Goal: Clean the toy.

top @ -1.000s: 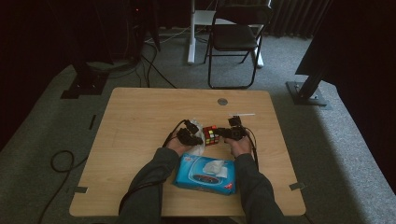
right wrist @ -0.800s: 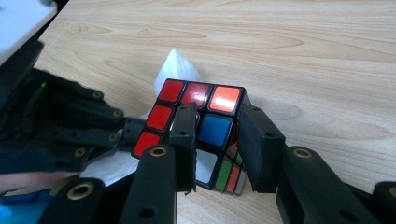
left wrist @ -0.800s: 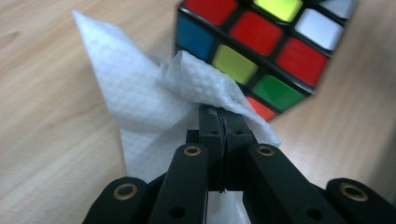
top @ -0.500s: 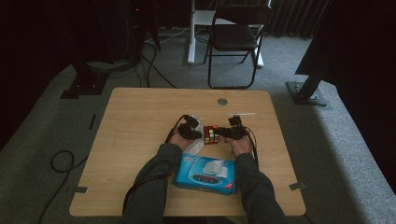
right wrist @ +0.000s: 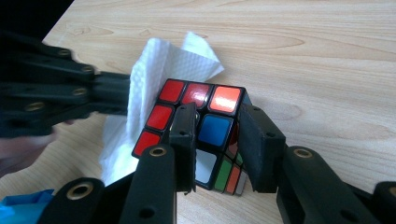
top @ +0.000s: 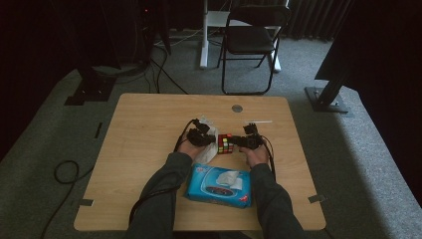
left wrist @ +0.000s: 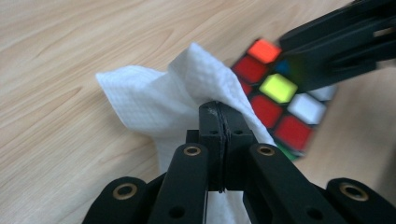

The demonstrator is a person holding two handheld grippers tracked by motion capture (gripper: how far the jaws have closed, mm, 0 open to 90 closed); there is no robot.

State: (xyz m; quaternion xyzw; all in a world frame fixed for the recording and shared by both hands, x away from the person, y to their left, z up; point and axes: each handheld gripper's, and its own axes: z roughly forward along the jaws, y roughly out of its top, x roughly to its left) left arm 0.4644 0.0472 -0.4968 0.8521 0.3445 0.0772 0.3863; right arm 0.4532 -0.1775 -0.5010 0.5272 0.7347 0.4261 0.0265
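From above I see the wooden surface (top: 149, 149), with a blue wipes pack (top: 219, 185) at its 6 o'clock edge, partly covered by my forearms. A folding chair (top: 251, 42) stands beyond, at 12 o'clock. At centre, a white tissue (left wrist: 159, 93) is clenched in my left tool (left wrist: 219, 112), whose jaws are pressed together on it; its lower part is hidden behind them. At the tissue's 3 o'clock, touching it, sits the colour cube (right wrist: 201, 126). My right tool (right wrist: 217, 140) grasps the cube, one jaw across its top face, one on its side; the cube's far faces are hidden.
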